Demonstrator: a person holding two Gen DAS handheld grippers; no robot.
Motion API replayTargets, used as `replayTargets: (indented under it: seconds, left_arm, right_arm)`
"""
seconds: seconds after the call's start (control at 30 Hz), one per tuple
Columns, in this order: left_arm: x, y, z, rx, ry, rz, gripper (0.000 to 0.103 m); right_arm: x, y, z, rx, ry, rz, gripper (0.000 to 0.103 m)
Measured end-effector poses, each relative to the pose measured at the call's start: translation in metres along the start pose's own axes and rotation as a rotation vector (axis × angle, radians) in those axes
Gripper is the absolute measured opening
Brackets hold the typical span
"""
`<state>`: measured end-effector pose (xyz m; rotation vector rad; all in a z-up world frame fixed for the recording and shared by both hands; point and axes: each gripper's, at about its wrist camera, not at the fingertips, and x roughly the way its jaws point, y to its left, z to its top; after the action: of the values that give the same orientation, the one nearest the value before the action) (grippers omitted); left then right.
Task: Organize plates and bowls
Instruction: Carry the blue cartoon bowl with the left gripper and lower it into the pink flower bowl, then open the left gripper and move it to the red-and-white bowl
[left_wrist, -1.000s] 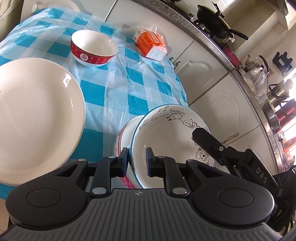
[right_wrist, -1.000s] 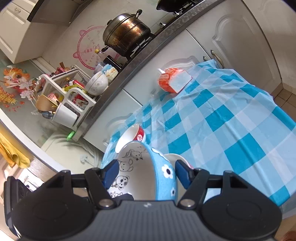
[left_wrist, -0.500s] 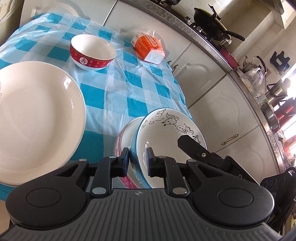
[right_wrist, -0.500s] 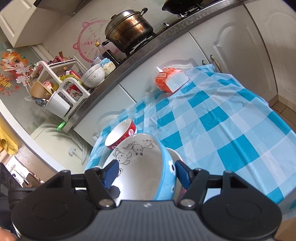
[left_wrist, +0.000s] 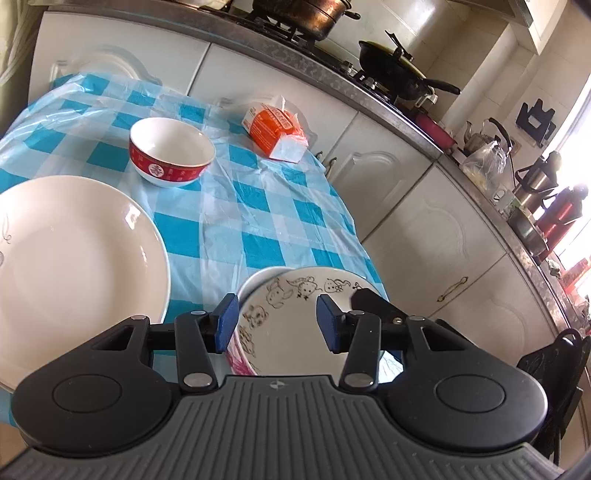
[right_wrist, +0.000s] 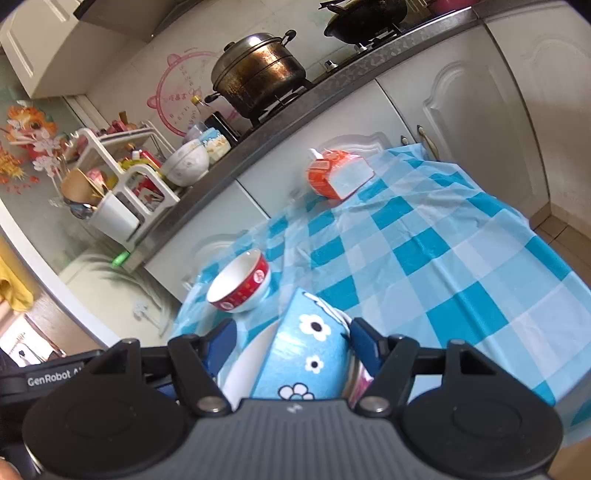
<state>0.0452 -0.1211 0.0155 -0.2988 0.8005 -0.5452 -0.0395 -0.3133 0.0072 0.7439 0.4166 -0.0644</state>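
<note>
Cartoon bowl (left_wrist: 295, 325) — blue outside with white flowers, white inside with animal line drawings — sits nested in a pink-patterned bowl (left_wrist: 236, 363) at the near table edge. Large white plate (left_wrist: 70, 266) lies flat to their left, close by. Red-banded white bowl (left_wrist: 171, 157) stands upright farther back, apart from the plate — empty.

White plate (left_wrist: 74, 258) cut off at left edge; blue bowl (right_wrist: 306, 354) base hidden by gripper body.
</note>
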Motion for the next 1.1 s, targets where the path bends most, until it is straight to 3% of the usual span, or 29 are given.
replayTargets:
  seconds: [0.1, 0.2, 0.37, 0.47, 0.83, 0.97, 1.1]
  left_arm:
    - [-0.003, 0.003, 0.0, -0.009, -0.014, 0.017, 0.054]
    - [-0.009, 0.004, -0.001, -0.007, -0.036, 0.04, 0.058]
    - [-0.02, 0.01, -0.004, -0.025, -0.054, 0.057, 0.062]
    - [-0.025, 0.013, -0.006, -0.028, -0.059, 0.073, 0.063]
    - [-0.045, 0.018, -0.01, -0.045, -0.104, 0.153, 0.068]
    - [-0.048, 0.016, -0.004, -0.056, -0.138, 0.171, 0.075]
    - [-0.04, 0.02, 0.008, -0.079, -0.176, 0.168, 0.084]
  right_arm:
    - [-0.002, -0.002, 0.001, 0.01, -0.013, -0.002, 0.071]
    - [-0.006, -0.002, 0.001, 0.006, -0.029, -0.015, 0.08]
    - [-0.005, -0.005, -0.002, -0.063, -0.037, -0.103, 0.08]
    - [-0.003, -0.013, -0.006, -0.065, -0.047, -0.112, 0.087]
    - [0.002, -0.03, -0.012, -0.055, -0.012, -0.148, 0.086]
    - [-0.006, -0.031, -0.008, -0.05, -0.027, -0.141, 0.086]
    - [-0.019, -0.032, -0.001, -0.033, -0.067, -0.13, 0.094]
